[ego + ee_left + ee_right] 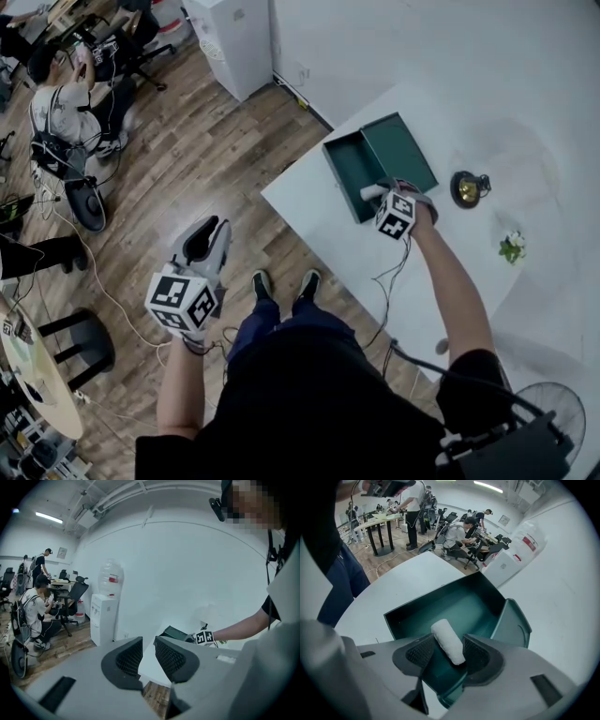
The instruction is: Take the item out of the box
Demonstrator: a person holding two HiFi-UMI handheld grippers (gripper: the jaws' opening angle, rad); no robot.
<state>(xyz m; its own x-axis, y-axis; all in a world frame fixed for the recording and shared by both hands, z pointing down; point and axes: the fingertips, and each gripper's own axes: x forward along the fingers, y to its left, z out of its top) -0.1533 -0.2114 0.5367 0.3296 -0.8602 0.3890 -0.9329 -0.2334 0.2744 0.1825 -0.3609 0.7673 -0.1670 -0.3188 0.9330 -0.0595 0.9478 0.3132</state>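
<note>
R tool point(449, 649) open, straddles white roll point(446, 638) in green box point(476, 603) at tabletop point(393, 588) corner, set for pinch. L tool point(148, 649) empty, jaws ajar, idle off-edge.

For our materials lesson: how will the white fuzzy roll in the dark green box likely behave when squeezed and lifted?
The white fuzzy roll looks like soft fabric, so it probably compresses rather than slips, and seems light. Its cylinder shape could let it roll on the floor of the dark green box if nudged.
</note>
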